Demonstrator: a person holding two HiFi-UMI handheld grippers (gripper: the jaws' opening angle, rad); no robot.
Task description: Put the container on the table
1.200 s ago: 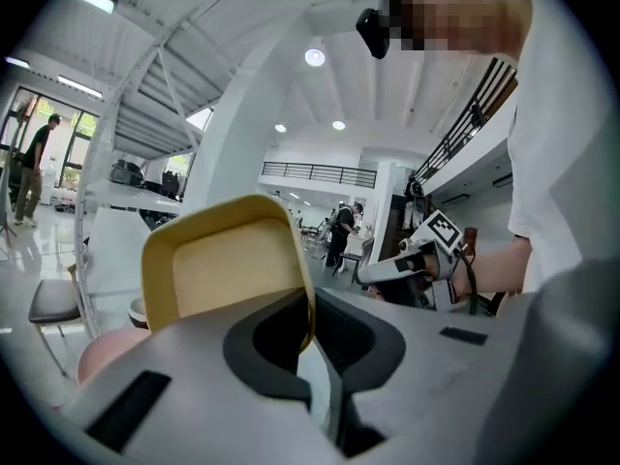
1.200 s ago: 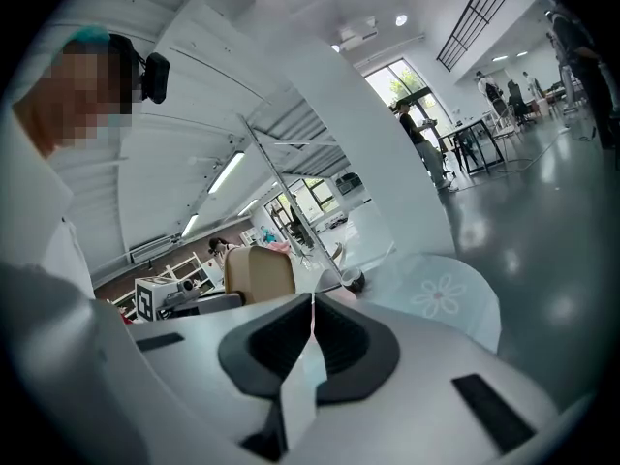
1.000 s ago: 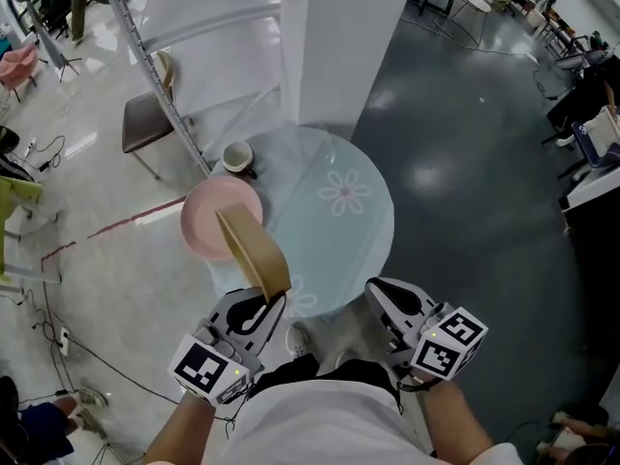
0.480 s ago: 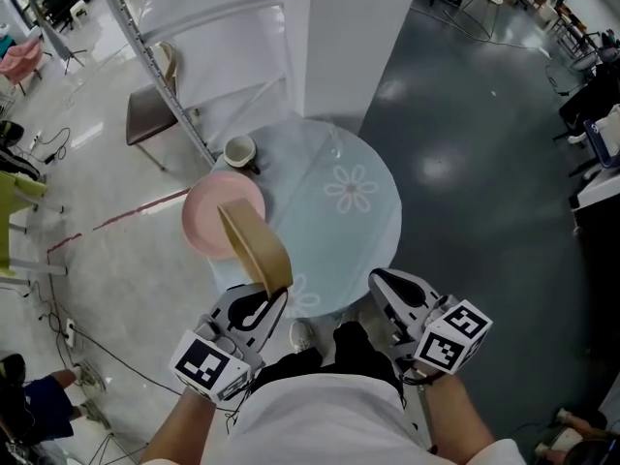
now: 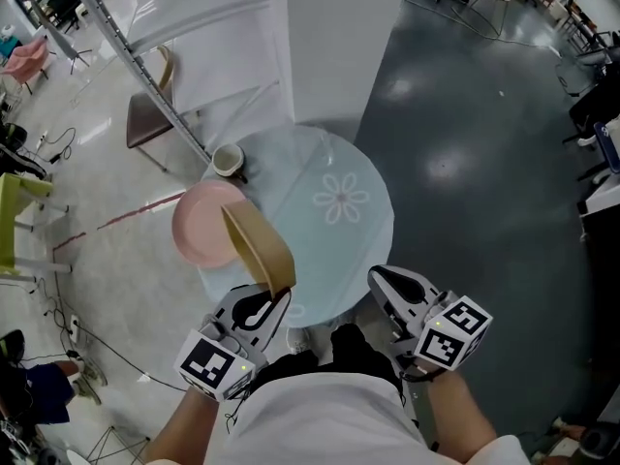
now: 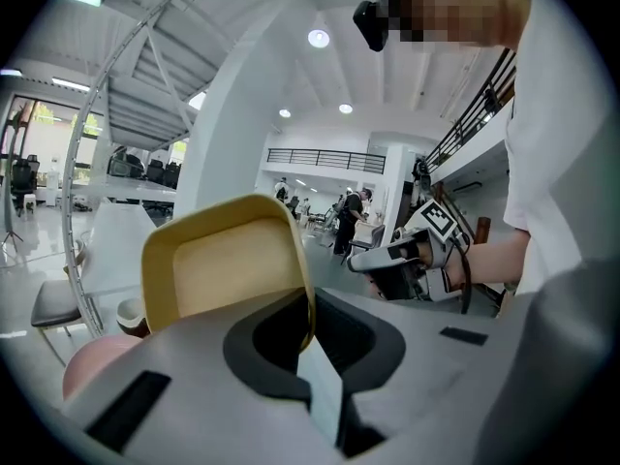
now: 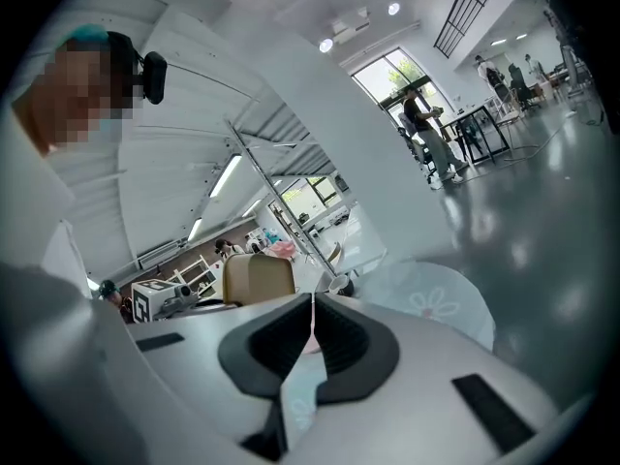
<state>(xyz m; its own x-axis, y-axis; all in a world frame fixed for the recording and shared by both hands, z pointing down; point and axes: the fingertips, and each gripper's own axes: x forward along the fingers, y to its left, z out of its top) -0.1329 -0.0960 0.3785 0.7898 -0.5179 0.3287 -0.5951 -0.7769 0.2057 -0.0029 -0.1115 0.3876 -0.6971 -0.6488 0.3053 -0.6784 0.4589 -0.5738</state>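
The left claw (image 5: 276, 294) is clamped on one wall of the tan container (image 5: 257, 245), its jaws pinching the rim at the container's near end. In the left gripper view the container (image 6: 223, 260) stands up steeply from the left claw (image 6: 310, 342) with its open inside facing the camera. It is held in the air, clear of the table (image 5: 363, 245). From the head view it lies over the table's near left edge and overlaps part of a pink plate (image 5: 197, 223).

The right claw (image 5: 384, 281) hangs to the right of the container, well apart from it. In the right gripper view the jaws of the right claw (image 7: 312, 323) are pressed together with nothing between them.

The table is round and pale blue-green, with a white flower print (image 5: 341, 200) near its middle. The pink plate sits at its left edge, partly over the rim. A small cup (image 5: 228, 159) stands at the far left edge, beyond the plate. Behind the table rises a white pillar (image 5: 325, 46), and a brown chair (image 5: 150, 119) stands on the floor to the left.
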